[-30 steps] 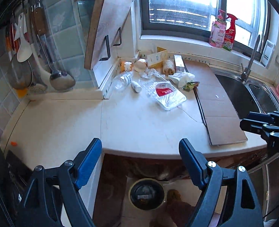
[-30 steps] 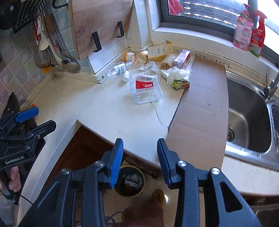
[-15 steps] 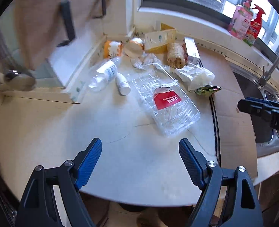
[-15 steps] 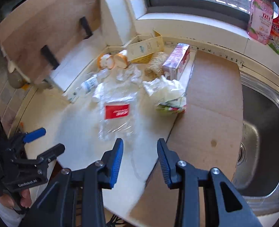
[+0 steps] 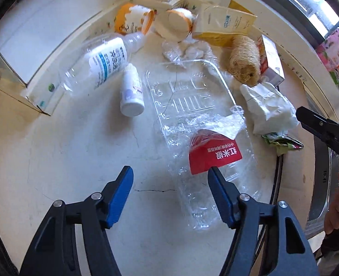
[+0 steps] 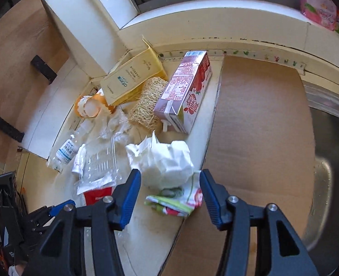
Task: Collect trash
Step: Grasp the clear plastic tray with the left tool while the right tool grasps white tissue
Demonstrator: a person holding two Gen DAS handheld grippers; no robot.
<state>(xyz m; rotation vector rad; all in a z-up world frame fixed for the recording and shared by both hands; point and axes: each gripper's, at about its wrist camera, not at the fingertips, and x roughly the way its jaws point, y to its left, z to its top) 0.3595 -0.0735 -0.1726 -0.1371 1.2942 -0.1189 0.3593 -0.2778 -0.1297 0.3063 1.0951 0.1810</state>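
Note:
Trash lies heaped in the counter corner. My left gripper [image 5: 169,174] hangs over the near end of a clear plastic tray [image 5: 192,105] with a red label [image 5: 213,156]; its jaws are closing, the right finger over the tray, pads not pressing. A water bottle [image 5: 105,62] and a small white bottle [image 5: 131,92] lie to its left. My right gripper [image 6: 169,177] points down at crumpled white paper [image 6: 165,161] and a green wrapper [image 6: 176,200]; its jaws are opening and straddle them without touching.
Behind the paper lie a milk carton [image 6: 185,92], a loofah [image 6: 146,105], a yellow box [image 6: 130,80] and an orange cup [image 6: 89,105]. A cardboard sheet [image 6: 261,138] covers the counter on the right, with the sink [image 6: 330,149] past it.
Both grippers have come forward and down from the counter's front edge to the trash pile. The left jaws have narrowed and the right jaws have widened.

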